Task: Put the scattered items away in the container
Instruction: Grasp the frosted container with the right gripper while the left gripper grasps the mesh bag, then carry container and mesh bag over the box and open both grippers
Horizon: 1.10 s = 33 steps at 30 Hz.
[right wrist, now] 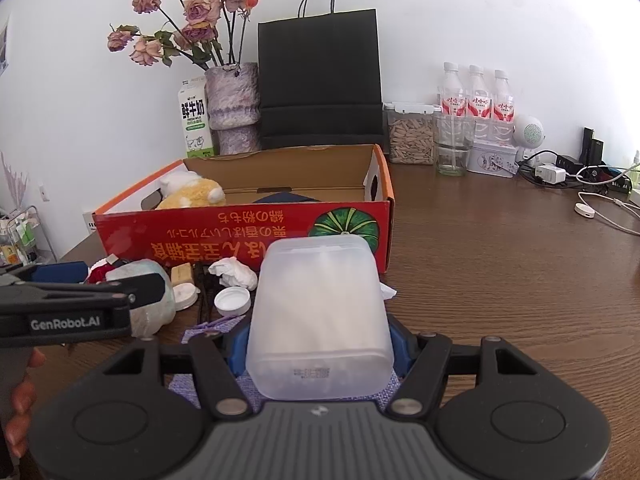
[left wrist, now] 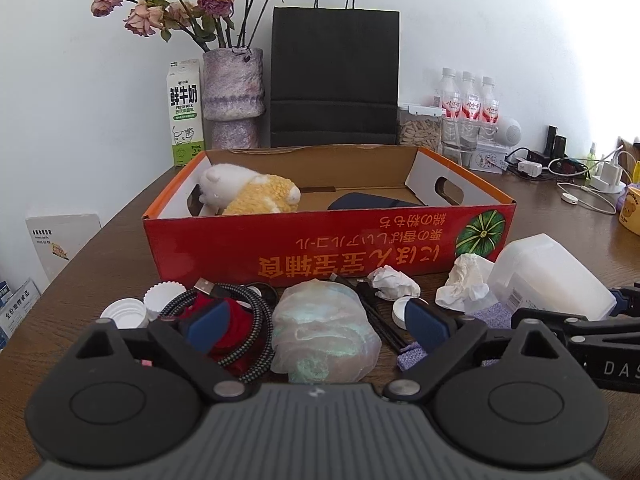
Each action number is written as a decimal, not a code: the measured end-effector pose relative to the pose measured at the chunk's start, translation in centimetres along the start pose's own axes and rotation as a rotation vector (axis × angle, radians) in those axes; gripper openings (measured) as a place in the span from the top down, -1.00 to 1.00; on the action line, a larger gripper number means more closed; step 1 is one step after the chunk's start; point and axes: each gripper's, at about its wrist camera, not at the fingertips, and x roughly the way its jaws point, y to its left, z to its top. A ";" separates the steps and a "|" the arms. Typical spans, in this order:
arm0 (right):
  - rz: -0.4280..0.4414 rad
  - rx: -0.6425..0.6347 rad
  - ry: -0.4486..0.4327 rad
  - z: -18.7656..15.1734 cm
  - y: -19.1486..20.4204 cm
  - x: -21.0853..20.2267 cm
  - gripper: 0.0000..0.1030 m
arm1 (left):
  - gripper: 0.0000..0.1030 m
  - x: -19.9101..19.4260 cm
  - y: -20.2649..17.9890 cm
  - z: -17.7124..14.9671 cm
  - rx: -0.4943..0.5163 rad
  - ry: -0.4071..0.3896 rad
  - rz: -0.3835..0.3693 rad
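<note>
1. Left wrist view: left gripper [left wrist: 320, 322] hovers low over the wooden table [left wrist: 540, 232], jaws spread wide and clamping nothing; a crumpled translucent bag [left wrist: 324, 336] lies between the blue pads [left wrist: 210, 326], apart from both
2. Beside that bag: a coiled braided cable [left wrist: 244, 320] over a red item [left wrist: 236, 312] on the left, two white caps [left wrist: 144, 306] further left, crumpled tissues [left wrist: 394, 282] and black cords [left wrist: 376, 312] on the right
3. Right wrist view: right gripper [right wrist: 318, 346] grips a frosted plastic box [right wrist: 320, 316] between its blue pads, just in front of the container
4. Red cardboard box [right wrist: 240, 236], the container, stands open-topped beyond the clutter; inside are a white-and-yellow plush toy [left wrist: 248, 194] at the left end and a dark flat item [left wrist: 372, 202] near the middle
5. Under the frosted box: purple cloth [right wrist: 188, 384] on the table
6. Left edge, right wrist view: fingers [right wrist: 22, 400] of a hand below the left gripper's arm
7. Background along the wall: milk carton [left wrist: 184, 114], vase of dried roses [left wrist: 232, 96], black paper bag [left wrist: 334, 76], three water bottles [left wrist: 468, 98]
</note>
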 end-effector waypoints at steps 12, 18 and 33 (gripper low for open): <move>0.022 0.011 -0.002 -0.3 -0.6 -0.1 -0.24 | 0.19 1.0 -0.8 -0.6 0.035 0.038 0.011; 0.023 0.013 -0.009 -0.4 -0.7 -0.5 -0.24 | 0.21 0.6 -0.6 -0.5 0.023 0.026 0.012; 0.036 -0.013 -0.060 1.6 -0.1 -0.7 -0.24 | 0.23 -2.8 0.1 2.3 -0.009 -0.118 -0.019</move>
